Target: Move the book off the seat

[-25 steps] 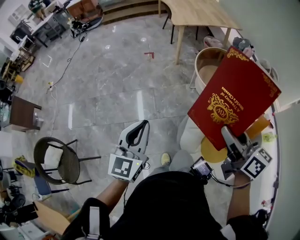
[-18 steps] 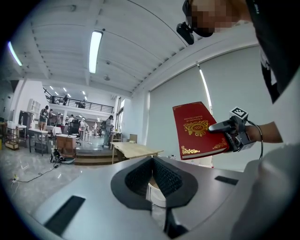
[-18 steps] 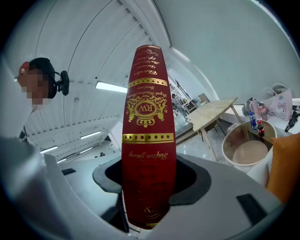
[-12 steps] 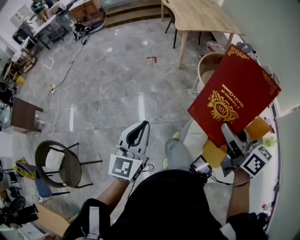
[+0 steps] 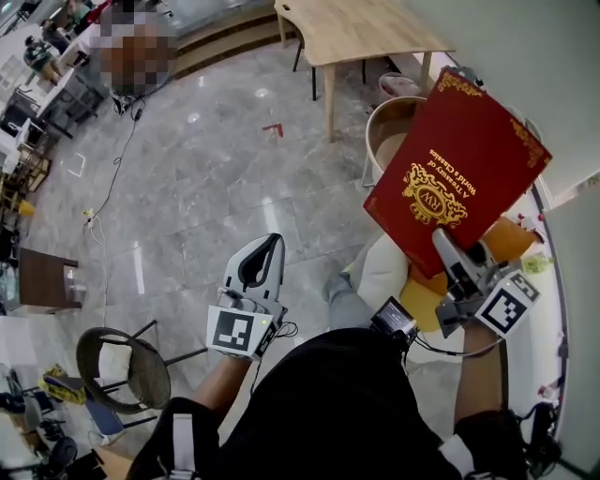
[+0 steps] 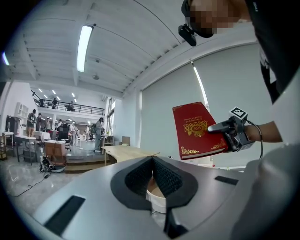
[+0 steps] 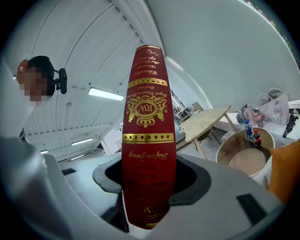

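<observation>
In the right gripper, the red hardcover book is being held up in the air. The fingers are pinching its lower edge, and the front cover with its gold crest and title is facing the head view. In the right gripper view the book is standing spine-on between the fingers, with both pads pressing on its covers. The book is hanging clear of the seat, above the white armchair and its orange cushion, touching neither.

The left gripper is hovering over the grey marble floor, left of the person's legs. Its fingers are pressed together at the tips with nothing between them. The left gripper view is also showing the book raised off to the right, gripped at its lower corner. A round beige tub is sitting beyond the book, beside a light wooden desk.
</observation>
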Action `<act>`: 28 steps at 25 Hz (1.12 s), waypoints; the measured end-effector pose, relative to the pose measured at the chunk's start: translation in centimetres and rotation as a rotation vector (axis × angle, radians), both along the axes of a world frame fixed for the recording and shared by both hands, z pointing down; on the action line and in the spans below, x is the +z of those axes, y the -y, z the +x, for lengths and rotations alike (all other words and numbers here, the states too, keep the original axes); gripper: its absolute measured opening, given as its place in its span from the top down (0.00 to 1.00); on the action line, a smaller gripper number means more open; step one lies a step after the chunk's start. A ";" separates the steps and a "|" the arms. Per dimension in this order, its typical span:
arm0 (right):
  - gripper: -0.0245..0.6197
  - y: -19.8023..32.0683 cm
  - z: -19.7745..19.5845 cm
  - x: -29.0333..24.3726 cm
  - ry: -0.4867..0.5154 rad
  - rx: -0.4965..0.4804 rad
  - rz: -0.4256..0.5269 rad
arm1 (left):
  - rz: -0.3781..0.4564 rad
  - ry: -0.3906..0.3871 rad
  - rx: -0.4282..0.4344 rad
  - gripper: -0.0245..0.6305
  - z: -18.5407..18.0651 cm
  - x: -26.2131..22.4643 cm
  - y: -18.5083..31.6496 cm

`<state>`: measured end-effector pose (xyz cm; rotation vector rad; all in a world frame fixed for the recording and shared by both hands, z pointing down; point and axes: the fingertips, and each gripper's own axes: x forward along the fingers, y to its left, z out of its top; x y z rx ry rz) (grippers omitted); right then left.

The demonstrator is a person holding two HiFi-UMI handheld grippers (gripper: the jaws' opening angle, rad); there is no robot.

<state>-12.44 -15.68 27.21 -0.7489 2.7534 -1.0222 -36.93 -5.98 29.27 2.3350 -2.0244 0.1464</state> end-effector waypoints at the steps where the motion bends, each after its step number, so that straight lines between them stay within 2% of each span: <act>1: 0.59 1.2 0.2 0.2 0.006 0.011 -0.006 | -0.007 0.011 0.009 0.94 0.0 0.1 1.4; 6: 0.59 8.8 0.9 1.3 0.027 0.065 -0.043 | 0.000 0.009 0.055 0.94 0.1 -0.7 10.0; 12: 0.59 10.1 1.0 2.5 0.020 0.122 -0.052 | -0.024 0.040 0.102 0.94 -0.5 0.4 12.6; 20: 0.59 19.6 3.4 2.2 0.022 0.201 -0.069 | -0.019 0.031 0.176 0.94 1.4 -1.4 23.8; 28: 0.59 23.6 5.4 3.9 0.037 0.295 -0.088 | -0.037 0.041 0.249 0.94 2.8 -0.8 29.8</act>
